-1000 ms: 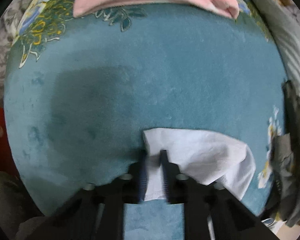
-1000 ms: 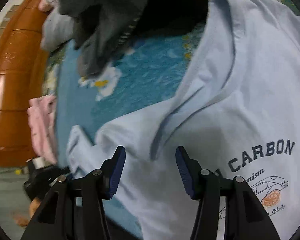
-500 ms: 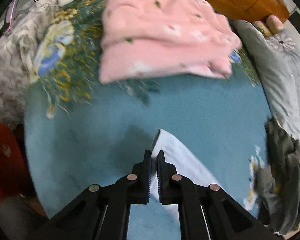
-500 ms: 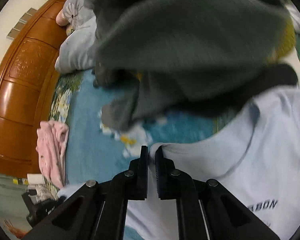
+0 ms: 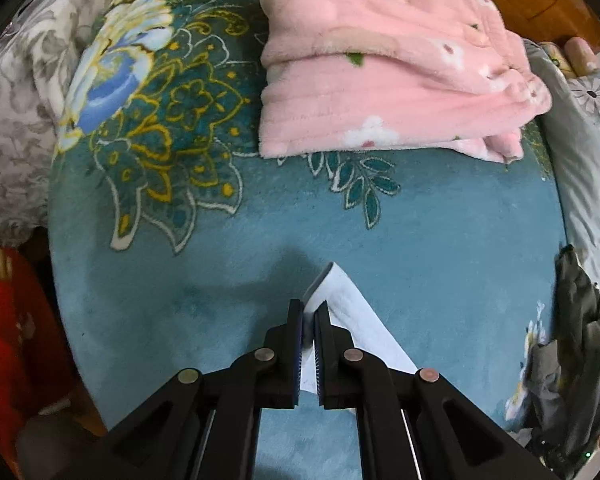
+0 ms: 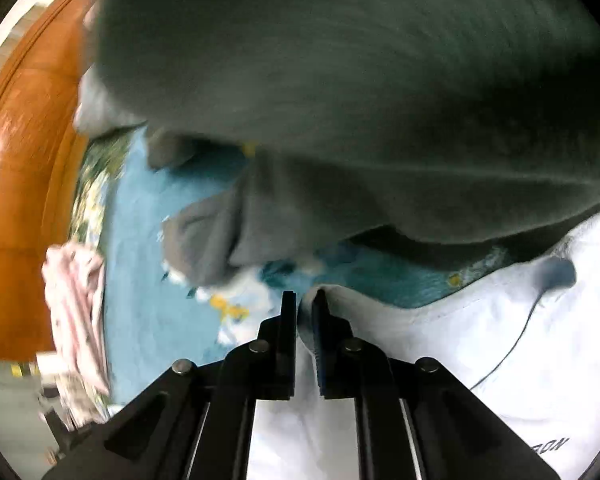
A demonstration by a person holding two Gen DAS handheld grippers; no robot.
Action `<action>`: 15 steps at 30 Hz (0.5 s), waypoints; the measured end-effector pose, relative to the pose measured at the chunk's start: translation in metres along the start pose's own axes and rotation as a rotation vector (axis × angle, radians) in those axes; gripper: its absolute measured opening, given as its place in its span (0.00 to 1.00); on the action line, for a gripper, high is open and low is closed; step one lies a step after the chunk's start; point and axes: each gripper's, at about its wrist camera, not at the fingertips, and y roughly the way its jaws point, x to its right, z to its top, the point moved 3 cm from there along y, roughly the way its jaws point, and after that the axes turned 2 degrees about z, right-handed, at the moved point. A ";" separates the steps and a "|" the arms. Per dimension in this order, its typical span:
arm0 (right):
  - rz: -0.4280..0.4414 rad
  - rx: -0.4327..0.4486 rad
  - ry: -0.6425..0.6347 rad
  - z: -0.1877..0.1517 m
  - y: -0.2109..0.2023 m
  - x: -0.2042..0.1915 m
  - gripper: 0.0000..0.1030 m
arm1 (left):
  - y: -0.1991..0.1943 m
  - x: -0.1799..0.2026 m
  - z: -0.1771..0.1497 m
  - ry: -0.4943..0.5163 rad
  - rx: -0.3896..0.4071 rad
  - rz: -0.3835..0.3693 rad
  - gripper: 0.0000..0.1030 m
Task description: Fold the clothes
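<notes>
The left hand-held gripper (image 5: 309,309) is seen closed down on a corner of the pale blue T-shirt (image 5: 356,320), the cloth being pinched in the narrow slot between its two black fingers (image 5: 294,332); from the grip a triangular flap of the shirt is spread down and to the right over the teal blanket (image 5: 440,240). The blanket is patterned with a blue and yellow flower motif (image 5: 112,72) at the upper left; a folded pink fleece garment (image 5: 380,80) is laid on it at the far side, well apart from the gripped corner; a dark grey garment (image 5: 572,340) is bunched at the right edge, and a grey floral bedcover (image 5: 16,92) is seen at the left.

In the right wrist view, the right hand-held gripper (image 6: 303,304) is likewise drawn narrow on an edge of the same T-shirt (image 6: 500,340), a fold of pale fabric being caught between its fingers (image 6: 288,336); the shirt is spread to the right and below, with part of a dark printed word visible at the lower right. Most of the upper view is filled by the grey garment (image 6: 360,80), blurred; the blanket (image 6: 140,240) is visible beneath it, the pink garment (image 6: 76,300) lies at the left, and a wooden headboard (image 6: 16,160) curves along the left edge.
</notes>
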 end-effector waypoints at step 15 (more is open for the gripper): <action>0.089 0.106 -0.091 -0.035 -0.108 0.050 0.34 | -0.194 0.071 -0.007 0.263 0.153 -0.403 0.05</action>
